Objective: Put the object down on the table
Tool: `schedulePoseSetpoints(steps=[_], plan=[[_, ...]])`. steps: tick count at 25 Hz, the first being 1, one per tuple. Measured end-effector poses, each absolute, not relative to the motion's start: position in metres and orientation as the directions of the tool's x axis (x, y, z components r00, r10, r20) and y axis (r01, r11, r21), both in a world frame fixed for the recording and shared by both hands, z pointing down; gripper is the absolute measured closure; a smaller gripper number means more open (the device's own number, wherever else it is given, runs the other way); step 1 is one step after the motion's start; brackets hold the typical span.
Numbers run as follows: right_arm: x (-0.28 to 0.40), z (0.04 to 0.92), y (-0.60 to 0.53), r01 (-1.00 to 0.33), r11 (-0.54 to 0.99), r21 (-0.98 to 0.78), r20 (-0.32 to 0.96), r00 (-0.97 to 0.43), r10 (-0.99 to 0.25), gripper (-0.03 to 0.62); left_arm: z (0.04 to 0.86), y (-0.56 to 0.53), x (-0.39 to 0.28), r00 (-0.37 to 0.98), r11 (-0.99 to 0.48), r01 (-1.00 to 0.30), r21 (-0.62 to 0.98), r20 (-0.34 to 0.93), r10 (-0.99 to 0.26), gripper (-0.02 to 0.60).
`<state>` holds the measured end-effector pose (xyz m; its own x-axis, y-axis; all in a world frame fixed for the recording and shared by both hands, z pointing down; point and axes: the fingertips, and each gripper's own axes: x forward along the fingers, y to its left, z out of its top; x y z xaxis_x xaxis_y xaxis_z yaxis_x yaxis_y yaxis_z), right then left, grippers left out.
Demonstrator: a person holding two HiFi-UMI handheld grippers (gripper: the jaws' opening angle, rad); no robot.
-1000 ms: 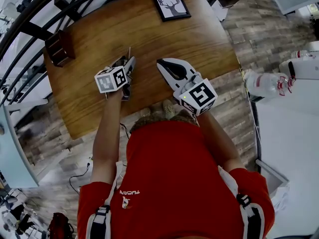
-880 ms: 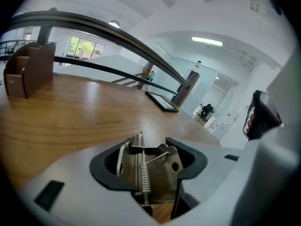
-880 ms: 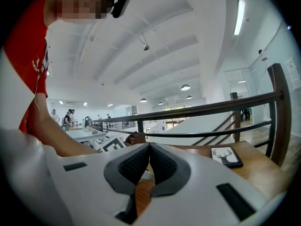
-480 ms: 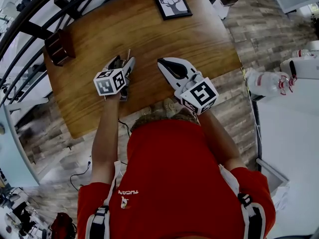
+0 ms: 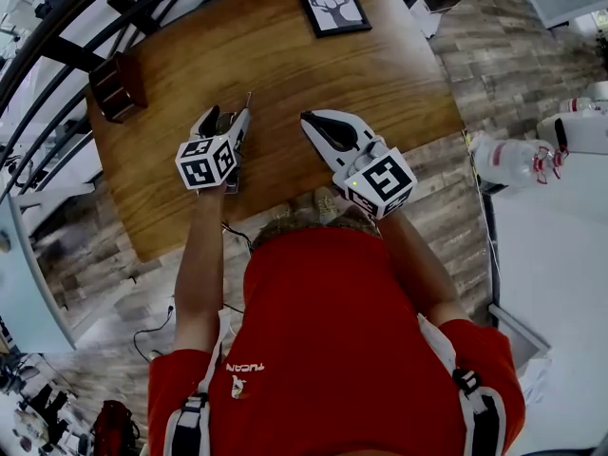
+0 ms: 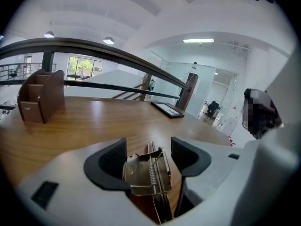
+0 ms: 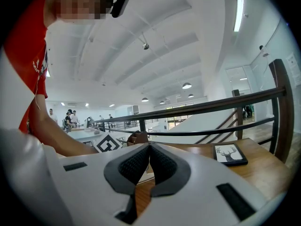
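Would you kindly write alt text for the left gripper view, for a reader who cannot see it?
The left gripper, whose jaws have just been opening and stand wide, frames a metal spring clip resting between them on a wooden table. A brown wooden holder stands at far left; a framed picture lies beyond.

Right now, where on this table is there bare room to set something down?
The wide middle of the table, between the deer picture, the wooden box and the metal clip, is bare; so is its right end. The near edge is crowded: clip and right hand-held gripper.
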<state>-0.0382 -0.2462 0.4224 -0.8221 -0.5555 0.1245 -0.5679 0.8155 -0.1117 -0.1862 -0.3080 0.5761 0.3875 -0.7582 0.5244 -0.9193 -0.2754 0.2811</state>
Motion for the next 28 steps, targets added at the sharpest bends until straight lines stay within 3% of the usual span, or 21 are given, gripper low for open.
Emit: schedulePoseSetpoints(steps=[9, 18, 21, 24, 28], plan=[[-0.037, 0.419, -0.247, -0.564, 0.817, -0.118, 0.109, -0.825, -0.554, 0.569, 0.563, -0.307, -0.197, 0.371, -0.258, -0.922, 0.287, 0.477, -0.797, 0.293], [-0.044, 0.407, -0.249, -0.543, 0.83, -0.129, 0.064, -0.84, -0.539, 0.569, 0.473, -0.292, -0.185, 0.409, -0.333, -0.894, 0.3, 0.243, -0.88, 0.299], [-0.044, 0.395, -0.249, -0.534, 0.835, -0.134, 0.03, -0.844, -0.535, 0.569, 0.429, -0.281, -0.179, 0.426, -0.38, -0.88, 0.287, 0.118, -0.897, 0.352], [-0.044, 0.379, -0.248, -0.523, 0.841, -0.135, -0.011, -0.849, -0.529, 0.569, 0.389, -0.268, -0.171, 0.439, -0.423, -0.87, 0.253, 0.011, -0.898, 0.453], [-0.047, 0.358, -0.241, -0.496, 0.861, -0.113, -0.057, -0.862, -0.504, 0.569, 0.355, -0.249, -0.161, 0.456, -0.456, -0.867, 0.198, -0.052, -0.889, 0.535]])
